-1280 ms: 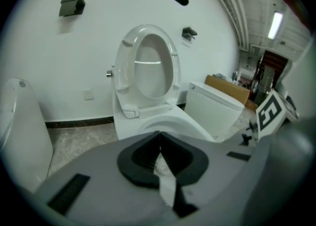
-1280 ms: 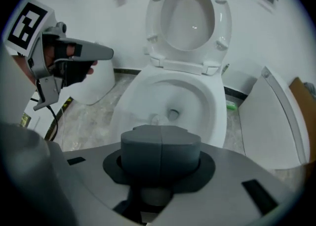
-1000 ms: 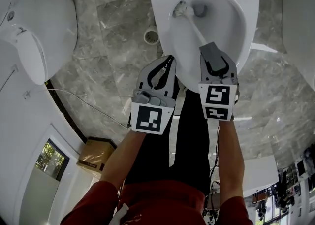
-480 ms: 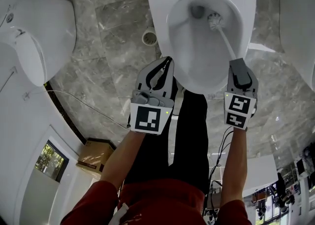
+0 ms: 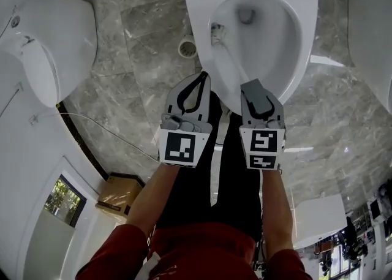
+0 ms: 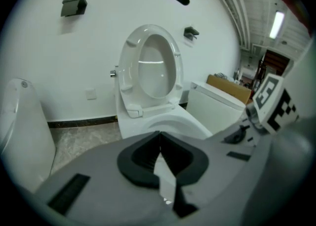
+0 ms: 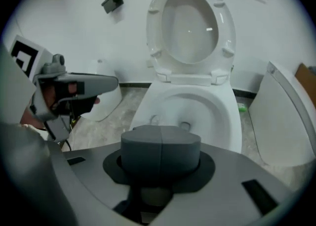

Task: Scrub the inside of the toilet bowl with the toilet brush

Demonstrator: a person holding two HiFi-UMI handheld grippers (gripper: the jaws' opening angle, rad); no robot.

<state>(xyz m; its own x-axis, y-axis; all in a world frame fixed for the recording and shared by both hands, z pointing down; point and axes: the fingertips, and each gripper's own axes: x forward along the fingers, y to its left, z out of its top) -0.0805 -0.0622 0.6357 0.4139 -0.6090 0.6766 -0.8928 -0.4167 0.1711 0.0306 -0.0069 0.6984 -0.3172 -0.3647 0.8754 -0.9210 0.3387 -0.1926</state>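
The white toilet bowl [image 5: 306, 34] lies open at the top of the head view, its seat and lid [image 7: 190, 22] raised. The toilet brush head [image 5: 215, 32] rests against the bowl's left inner wall, and its pale handle [image 5: 233, 61] slants down to my right gripper [image 5: 251, 86], which is shut on it. In the right gripper view the closed jaws [image 7: 160, 143] hide the handle; the brush head [image 7: 154, 119] shows beyond them. My left gripper [image 5: 201, 78] hovers beside the bowl's front left edge, shut and empty [image 6: 159, 138].
A second white fixture [image 5: 55, 40] stands at the left and another [image 5: 373, 27] at the right. A round floor drain [image 5: 187, 46] sits left of the bowl. A cardboard box [image 5: 119, 192] and a thin cable [image 5: 104, 127] lie on the grey marble floor.
The brush head swept from the bowl's left side to the right, then back to the left wall. My right gripper followed, now left again. The left gripper barely moved.
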